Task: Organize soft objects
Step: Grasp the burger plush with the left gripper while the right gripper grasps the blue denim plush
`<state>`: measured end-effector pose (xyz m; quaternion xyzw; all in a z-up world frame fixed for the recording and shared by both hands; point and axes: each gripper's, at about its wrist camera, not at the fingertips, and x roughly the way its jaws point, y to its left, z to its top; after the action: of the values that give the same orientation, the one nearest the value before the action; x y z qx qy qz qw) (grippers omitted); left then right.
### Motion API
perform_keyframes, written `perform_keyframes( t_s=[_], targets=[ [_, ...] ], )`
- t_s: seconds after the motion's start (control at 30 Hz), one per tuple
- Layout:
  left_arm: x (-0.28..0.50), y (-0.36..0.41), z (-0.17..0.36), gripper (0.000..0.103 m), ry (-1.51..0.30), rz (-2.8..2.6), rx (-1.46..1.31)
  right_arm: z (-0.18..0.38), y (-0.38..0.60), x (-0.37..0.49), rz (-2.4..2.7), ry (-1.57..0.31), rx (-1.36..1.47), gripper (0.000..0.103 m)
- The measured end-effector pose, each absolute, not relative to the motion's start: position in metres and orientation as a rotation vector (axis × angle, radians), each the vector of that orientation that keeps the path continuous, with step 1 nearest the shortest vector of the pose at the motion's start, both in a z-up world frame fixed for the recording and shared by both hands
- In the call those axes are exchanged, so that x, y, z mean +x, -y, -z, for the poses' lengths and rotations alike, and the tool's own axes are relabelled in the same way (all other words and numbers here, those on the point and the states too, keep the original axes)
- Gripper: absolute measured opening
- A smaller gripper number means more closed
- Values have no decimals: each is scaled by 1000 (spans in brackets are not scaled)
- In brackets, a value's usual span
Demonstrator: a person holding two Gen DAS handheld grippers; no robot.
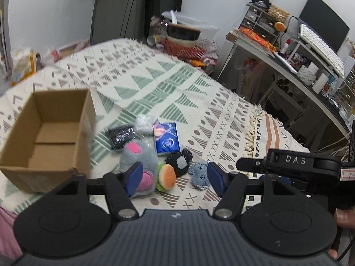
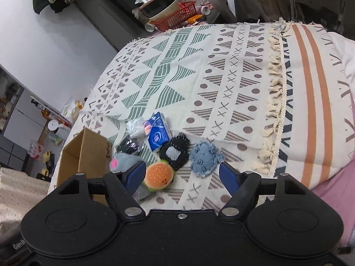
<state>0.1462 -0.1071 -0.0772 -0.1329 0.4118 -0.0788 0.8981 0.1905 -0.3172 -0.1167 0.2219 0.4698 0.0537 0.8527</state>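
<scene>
A cluster of soft things lies on the patterned bedspread: a grey plush with pink ears, a burger plush, a black felt piece, a denim patch, a blue tissue pack, a black bundle and a whitish pouch. An open cardboard box stands empty to their left. My left gripper hovers open just before the burger. My right gripper is open too, above the cluster's near edge.
The bedspread stretches far beyond the cluster, with a tasselled seam to the right. A red basket and bowls sit past the bed's far edge. A cluttered desk with keyboard and monitor stands right.
</scene>
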Motion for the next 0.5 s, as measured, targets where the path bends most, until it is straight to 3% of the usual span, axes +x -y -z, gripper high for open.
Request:
perform_keyframes(
  t_s=[0.5],
  targets=[
    [183,142,134,55,-955,147,-295,174,335,220,-101,-1074,588,59]
  ],
)
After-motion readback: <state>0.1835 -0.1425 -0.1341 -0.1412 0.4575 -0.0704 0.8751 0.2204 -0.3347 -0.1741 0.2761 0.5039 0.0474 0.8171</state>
